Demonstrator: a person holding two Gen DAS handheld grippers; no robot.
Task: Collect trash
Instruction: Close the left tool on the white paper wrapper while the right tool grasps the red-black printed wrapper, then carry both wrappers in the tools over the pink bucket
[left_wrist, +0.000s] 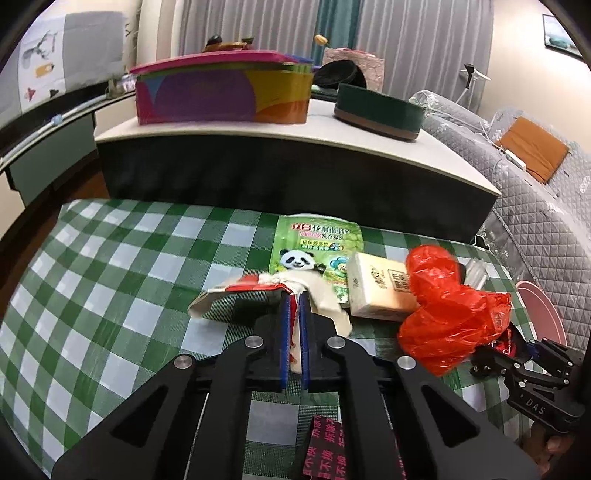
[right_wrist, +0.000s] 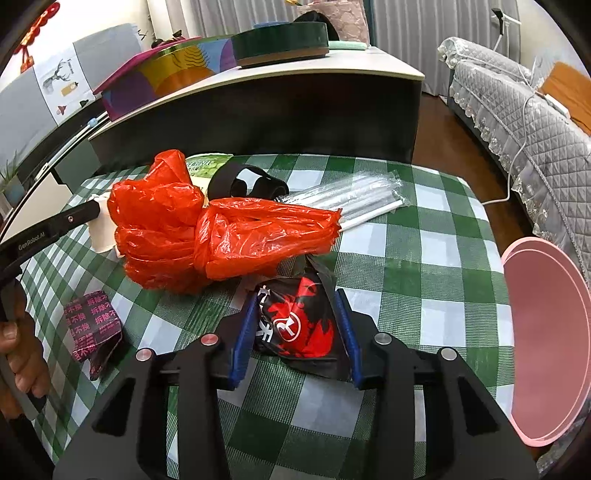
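Note:
My left gripper (left_wrist: 293, 295) is shut on a crumpled red-and-white paper wrapper (left_wrist: 243, 290) held just above the green checked tablecloth (left_wrist: 110, 258). My right gripper (right_wrist: 295, 295) has its jaws around a black-and-red snack packet (right_wrist: 295, 325) and touches it on both sides. A crumpled red plastic bag (right_wrist: 207, 229) lies just beyond; it also shows in the left wrist view (left_wrist: 450, 310). A green panda packet (left_wrist: 314, 247), a beige tissue pack (left_wrist: 380, 288), clear-wrapped straws (right_wrist: 351, 195) and a dark pink-lettered wrapper (right_wrist: 92, 325) lie on the cloth.
A pink bin (right_wrist: 546, 332) stands off the table's right edge. A black band (right_wrist: 243, 182) lies behind the red bag. A higher dark cabinet (left_wrist: 295, 177) with a colourful box (left_wrist: 221, 92) and a green round tin (left_wrist: 380, 110) rises behind. A grey sofa (right_wrist: 524, 122) is at right.

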